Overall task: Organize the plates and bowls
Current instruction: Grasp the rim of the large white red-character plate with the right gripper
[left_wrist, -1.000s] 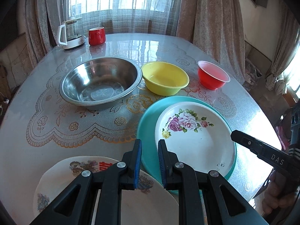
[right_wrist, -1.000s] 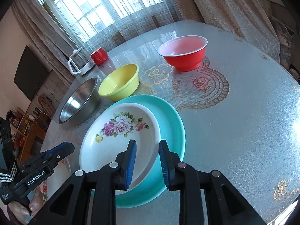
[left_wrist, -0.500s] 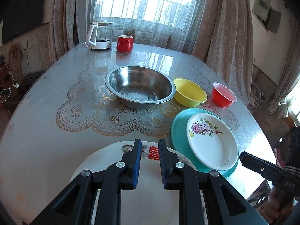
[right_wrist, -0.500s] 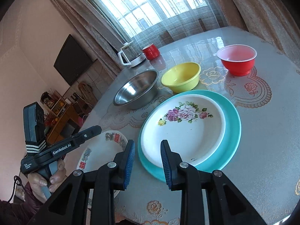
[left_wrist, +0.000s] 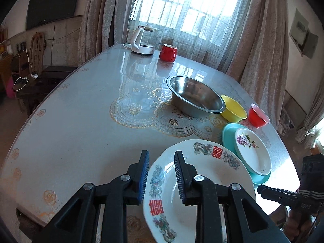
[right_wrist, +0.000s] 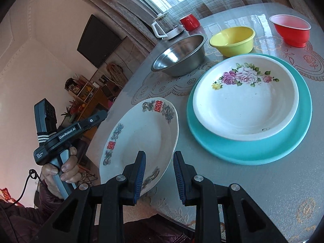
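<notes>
My left gripper [left_wrist: 161,174] has its fingers apart, straddling the near-left rim of the white plate w/ red characters [left_wrist: 204,184]; can't tell if the pads touch it. My right gripper [right_wrist: 159,175] is also parted, over the same plate's [right_wrist: 139,141] near-right rim, left finger [right_wrist: 139,172] in front of it, nothing clamped. From the right cam the plate looks tilted, overhanging the table [right_wrist: 273,182] edge.

Just right of that plate and ahead of the right gripper: floral plate [right_wrist: 246,99] sitting inside the teal plate [right_wrist: 283,141], stacked. Farther ahead, a row: steel bowl [left_wrist: 195,96], yellow bowl [left_wrist: 233,109] just beside it, red bowl [left_wrist: 258,115] a bit apart to the right. Far end, near the window: red mug [left_wrist: 168,52] and white kettle [left_wrist: 142,42].
</notes>
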